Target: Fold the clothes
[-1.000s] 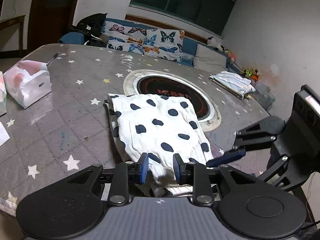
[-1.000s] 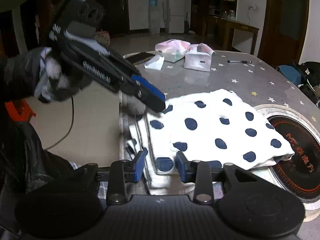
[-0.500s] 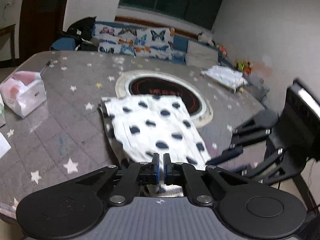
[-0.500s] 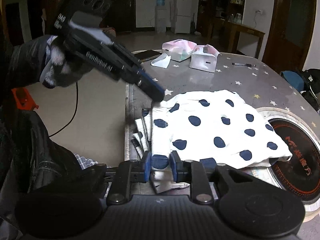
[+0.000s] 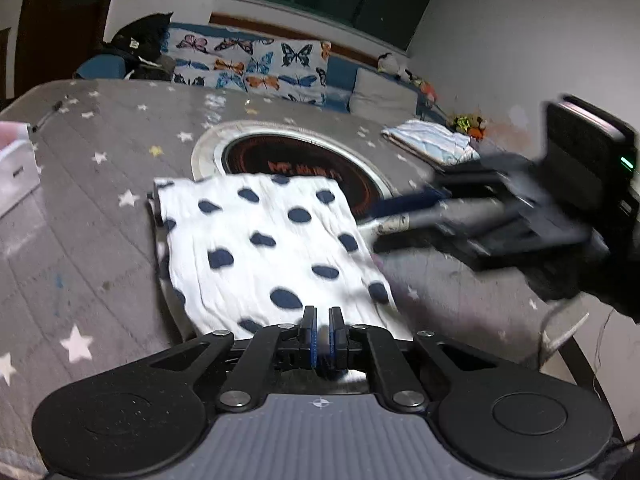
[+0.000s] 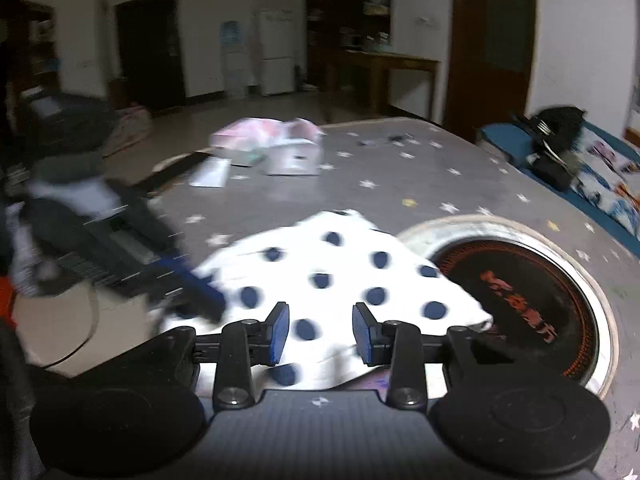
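Note:
A folded white garment with dark blue polka dots (image 5: 264,248) lies on the grey star-patterned table (image 5: 88,240), its far edge against a round inset burner (image 5: 296,160). It also shows in the right wrist view (image 6: 340,272). My left gripper (image 5: 323,336) is shut on the garment's near edge. My right gripper (image 6: 318,334) is open, jaws wide apart over the garment's right side, gripping nothing. The right gripper appears blurred in the left wrist view (image 5: 404,210); the left gripper appears blurred in the right wrist view (image 6: 200,296).
Another folded light cloth (image 5: 432,144) lies at the table's far right edge. White and pink tissue packs (image 6: 276,148) and a paper (image 6: 210,172) sit at the far side. The burner (image 6: 520,292) has a metal rim. A butterfly-print sofa (image 5: 256,68) stands behind the table.
My left gripper closed on the garment's near edge. My right gripper first pinched the garment's corner, then opened wide and moved over the garment toward the burner.

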The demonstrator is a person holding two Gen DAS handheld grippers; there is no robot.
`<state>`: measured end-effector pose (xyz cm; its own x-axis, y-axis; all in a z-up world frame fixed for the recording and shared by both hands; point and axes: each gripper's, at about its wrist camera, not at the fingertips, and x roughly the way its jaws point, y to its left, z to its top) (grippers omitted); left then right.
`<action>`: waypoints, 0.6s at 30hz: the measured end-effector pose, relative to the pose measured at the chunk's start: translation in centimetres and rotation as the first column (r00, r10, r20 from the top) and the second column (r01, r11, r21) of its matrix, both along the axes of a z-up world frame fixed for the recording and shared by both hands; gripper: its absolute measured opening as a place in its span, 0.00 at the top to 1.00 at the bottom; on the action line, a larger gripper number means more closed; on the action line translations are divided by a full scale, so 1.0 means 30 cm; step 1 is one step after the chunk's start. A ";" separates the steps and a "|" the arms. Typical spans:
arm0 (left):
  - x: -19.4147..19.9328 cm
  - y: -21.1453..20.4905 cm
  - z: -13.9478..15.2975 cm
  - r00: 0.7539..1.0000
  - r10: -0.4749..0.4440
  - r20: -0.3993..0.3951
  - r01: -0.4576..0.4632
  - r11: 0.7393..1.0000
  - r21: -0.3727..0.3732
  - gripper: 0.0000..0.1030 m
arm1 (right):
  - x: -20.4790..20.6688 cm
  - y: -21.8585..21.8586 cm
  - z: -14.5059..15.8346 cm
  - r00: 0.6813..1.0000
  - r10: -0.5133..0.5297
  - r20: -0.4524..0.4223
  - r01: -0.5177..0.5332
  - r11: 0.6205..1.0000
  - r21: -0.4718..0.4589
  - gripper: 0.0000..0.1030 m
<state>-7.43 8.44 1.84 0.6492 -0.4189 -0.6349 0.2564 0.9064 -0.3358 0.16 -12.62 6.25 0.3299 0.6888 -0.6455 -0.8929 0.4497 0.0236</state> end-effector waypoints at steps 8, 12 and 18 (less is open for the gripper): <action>-0.018 0.004 -0.017 1.000 0.011 -0.026 -0.012 1.000 -0.021 0.92 | 0.169 0.088 -0.101 0.998 -0.062 -0.032 0.061 0.998 -0.030 0.66; -0.030 0.006 -0.014 0.999 0.016 -0.028 -0.017 0.999 -0.030 0.85 | 0.247 0.103 -0.159 0.991 -0.120 -0.053 0.117 0.991 -0.064 0.66; -0.082 0.011 0.025 1.000 0.024 0.010 -0.024 0.999 -0.021 0.65 | 0.320 0.085 -0.165 0.982 -0.181 -0.061 0.179 0.983 -0.040 0.55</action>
<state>-9.87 8.78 2.59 0.6656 -0.4163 -0.6195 0.2380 0.9051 -0.3525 9.75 -10.08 1.30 0.4036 0.5991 -0.6915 -0.7944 0.6044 0.0600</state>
